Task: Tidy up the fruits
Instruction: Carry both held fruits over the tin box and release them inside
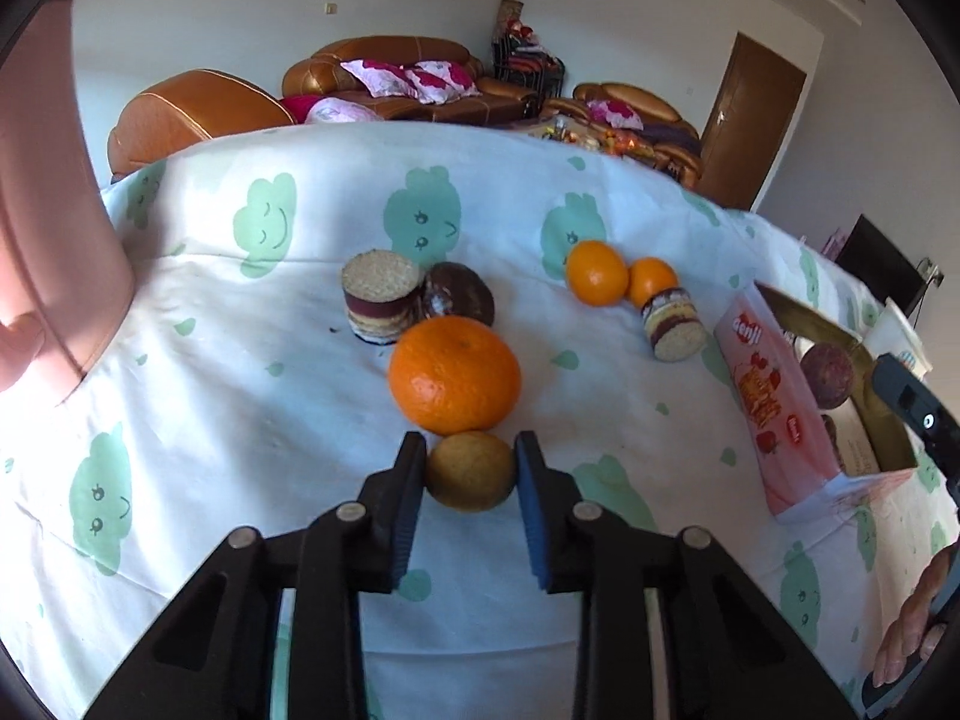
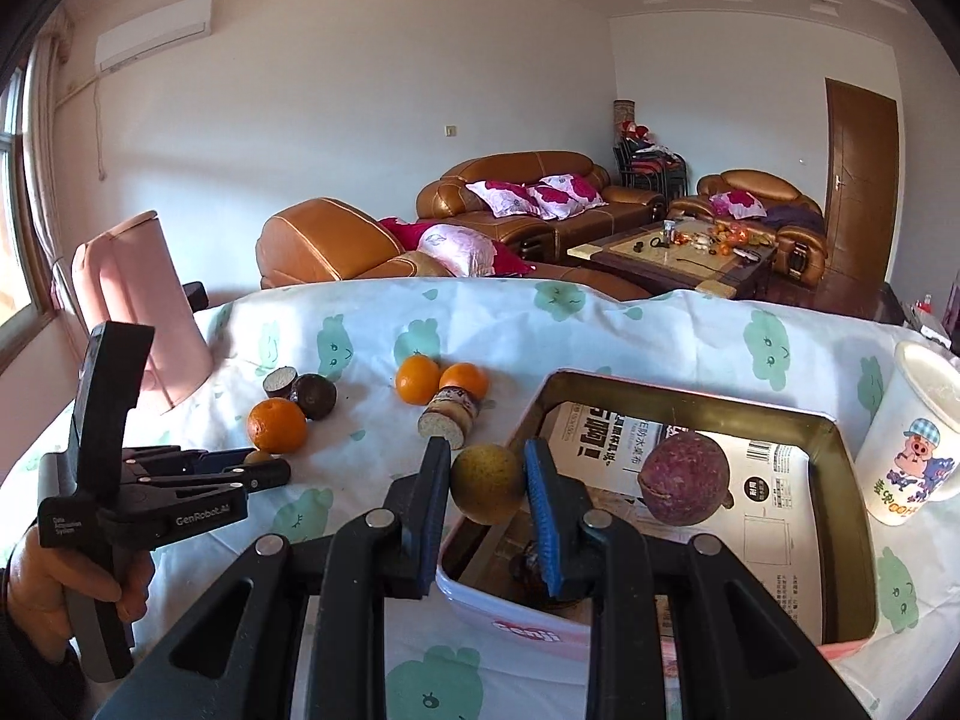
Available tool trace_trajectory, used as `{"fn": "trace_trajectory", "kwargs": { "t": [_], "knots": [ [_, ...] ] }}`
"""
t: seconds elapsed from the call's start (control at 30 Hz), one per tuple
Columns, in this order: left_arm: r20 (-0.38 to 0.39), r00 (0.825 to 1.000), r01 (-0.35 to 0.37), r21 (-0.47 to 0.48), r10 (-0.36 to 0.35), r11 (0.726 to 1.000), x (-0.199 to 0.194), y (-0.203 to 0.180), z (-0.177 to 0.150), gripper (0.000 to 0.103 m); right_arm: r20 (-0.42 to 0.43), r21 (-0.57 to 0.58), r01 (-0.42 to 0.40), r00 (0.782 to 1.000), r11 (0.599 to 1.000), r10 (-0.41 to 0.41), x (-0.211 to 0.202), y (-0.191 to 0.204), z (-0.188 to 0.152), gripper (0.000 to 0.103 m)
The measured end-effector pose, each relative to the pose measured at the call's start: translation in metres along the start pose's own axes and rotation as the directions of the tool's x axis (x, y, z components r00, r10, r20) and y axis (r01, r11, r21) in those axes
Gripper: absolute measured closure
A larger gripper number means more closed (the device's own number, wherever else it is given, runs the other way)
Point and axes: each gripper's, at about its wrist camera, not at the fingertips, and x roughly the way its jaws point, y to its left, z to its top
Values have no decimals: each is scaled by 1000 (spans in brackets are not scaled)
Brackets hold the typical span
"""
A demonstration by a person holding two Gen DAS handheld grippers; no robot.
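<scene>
Living-room setup: worktop draped in a white cloth with green cartoon prints, brown leather sofas with floral cushions behind it, cluttered coffee table, wooden door on the right, AC unit high on the wall. Task looks maybe a third done, my estimate. Pink tin box lined with printed paper holds one purple passion fruit plus something dark at the near wall, too hidden to name. Right tongs are clamped on a small yellow-green fruit, held in the air over the near-left rim of the box, so that one is about to go in. Left tongs are squeezed onto another yellow-brown fruit that looks to be sitting on the cloth, just in front of the big orange and nearly touching it. Left on the cloth: that big orange, two smaller oranges side by side, a dark brown passion fruit. Also two wrapped round layered cakes, one next to the dark fruit, one lying on its side by the small oranges; probably not fruit, likely stay out. White cartoon mug right of the box, pink jug-like thing at the left edge. Roughly four fruits to go after these two.
</scene>
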Motion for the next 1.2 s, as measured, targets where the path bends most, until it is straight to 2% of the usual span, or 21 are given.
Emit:
{"fn": "trace_trajectory", "kwargs": {
  "t": [0.13,0.3,0.4,0.5,0.77,0.83,0.97,1.07,1.2],
  "knots": [
    [139,990,11,-36,-6,999,-26,6,-3,72,43,43,-9,999,999,7,-12,-11,5,76],
    [240,971,9,-48,3,999,-43,1,-3,72,91,57,-11,996,998,6,-27,-21,11,76],
    [285,958,20,-28,-12,999,-50,-13,0,72,136,52,34,990,998,-41,-39,-30,17,76],
    [309,949,59,6,-58,998,-54,-34,3,72,168,53,104,979,993,-112,-48,-43,20,76],
    [292,945,113,143,-151,983,-37,-110,13,72,159,92,192,966,977,-205,-54,-91,20,76],
    [276,945,126,185,-175,975,-30,-130,14,72,133,88,215,965,973,-226,-49,-101,19,76],
    [235,946,159,261,-222,952,-15,-169,12,72,54,122,204,976,971,-211,-37,-117,14,76],
    [202,952,167,290,-231,942,-4,-191,10,72,-7,124,237,971,964,-238,-26,-120,10,76],
    [152,966,153,312,-208,938,12,-212,5,72,-73,146,234,972,961,-225,-15,-126,4,76]
  ]
}}
